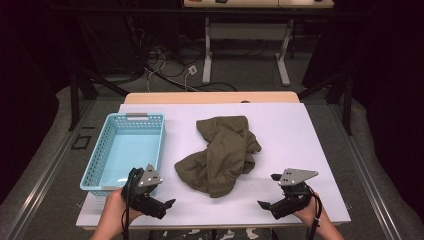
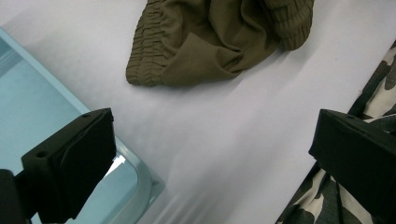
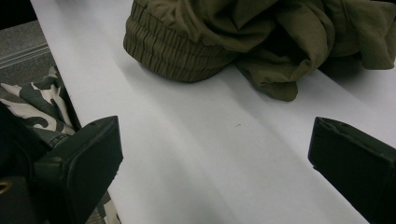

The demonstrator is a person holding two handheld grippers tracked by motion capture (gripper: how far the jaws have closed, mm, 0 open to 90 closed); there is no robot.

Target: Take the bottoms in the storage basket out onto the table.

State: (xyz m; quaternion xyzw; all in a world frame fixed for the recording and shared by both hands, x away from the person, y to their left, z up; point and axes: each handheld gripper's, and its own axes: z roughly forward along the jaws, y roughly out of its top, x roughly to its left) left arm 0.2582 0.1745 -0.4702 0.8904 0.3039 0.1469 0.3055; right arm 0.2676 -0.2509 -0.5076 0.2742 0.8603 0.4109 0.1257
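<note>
crumpled olive garment [image 1: 220, 152] mid-worktop [image 1: 300, 150], between and just ahead of both hand-held grippers, left [image 1: 165, 204] and right [image 1: 267, 192], each wide open and empty, left slightly nearer its ribbed hem.

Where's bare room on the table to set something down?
Bare white table lies right of the crumpled olive-green fabric garment, and along the near edge between the left gripper and right gripper. The light blue plastic basket crowds the left.
</note>
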